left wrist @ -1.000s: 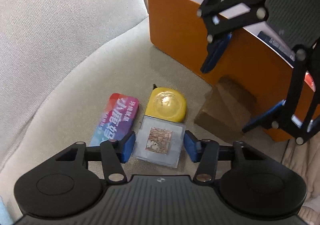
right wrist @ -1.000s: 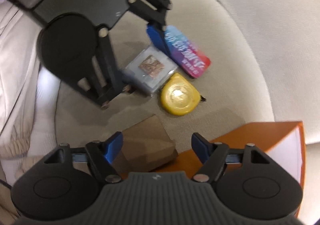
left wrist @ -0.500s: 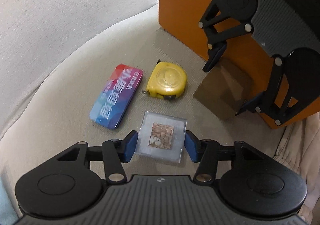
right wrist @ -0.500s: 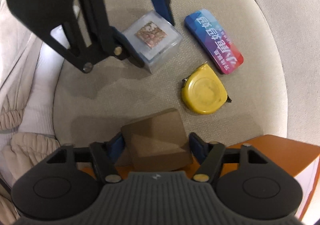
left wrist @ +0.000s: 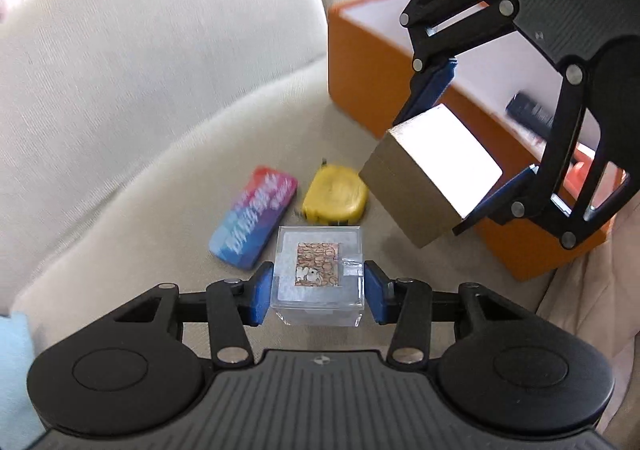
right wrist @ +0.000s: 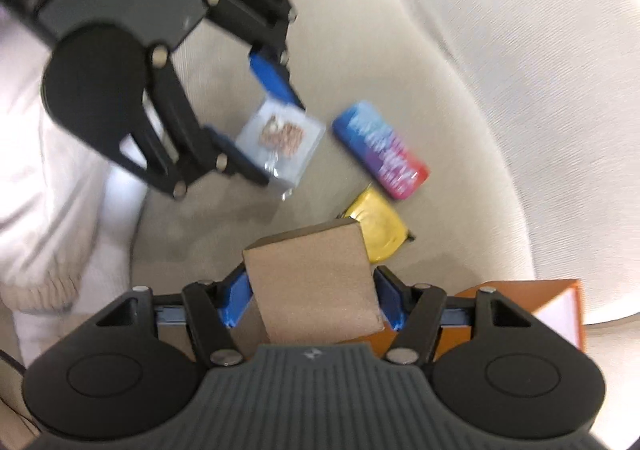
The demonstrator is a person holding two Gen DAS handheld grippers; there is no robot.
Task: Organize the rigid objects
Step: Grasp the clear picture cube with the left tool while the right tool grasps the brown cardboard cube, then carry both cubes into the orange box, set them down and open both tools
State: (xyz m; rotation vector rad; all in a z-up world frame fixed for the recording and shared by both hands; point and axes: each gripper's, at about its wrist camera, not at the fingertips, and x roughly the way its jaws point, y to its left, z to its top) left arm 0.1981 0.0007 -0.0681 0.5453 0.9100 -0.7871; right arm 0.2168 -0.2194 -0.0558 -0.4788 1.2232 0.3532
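Observation:
My left gripper (left wrist: 318, 292) is shut on a clear plastic cube (left wrist: 318, 282) with a patterned picture inside, held above the sofa seat; the cube also shows in the right wrist view (right wrist: 280, 142). My right gripper (right wrist: 308, 298) is shut on a brown cardboard box (right wrist: 316, 286), lifted off the seat; in the left wrist view the box (left wrist: 428, 186) hangs beside the orange bin (left wrist: 400, 106). A yellow tape measure (left wrist: 334, 196) and a blue-to-red tin (left wrist: 254, 218) lie on the seat cushion.
The open orange bin holds a dark object (left wrist: 528, 114) and something red (left wrist: 580, 166). Beige sofa cushions (left wrist: 140, 90) rise behind the seat. Cream fabric (right wrist: 52, 210) lies at the seat's edge. A light blue item (left wrist: 12, 370) is at lower left.
Both grippers have lifted their loads off the seat: the left with the clear cube, the right with the brown box, which has closed on it and risen beside the orange bin.

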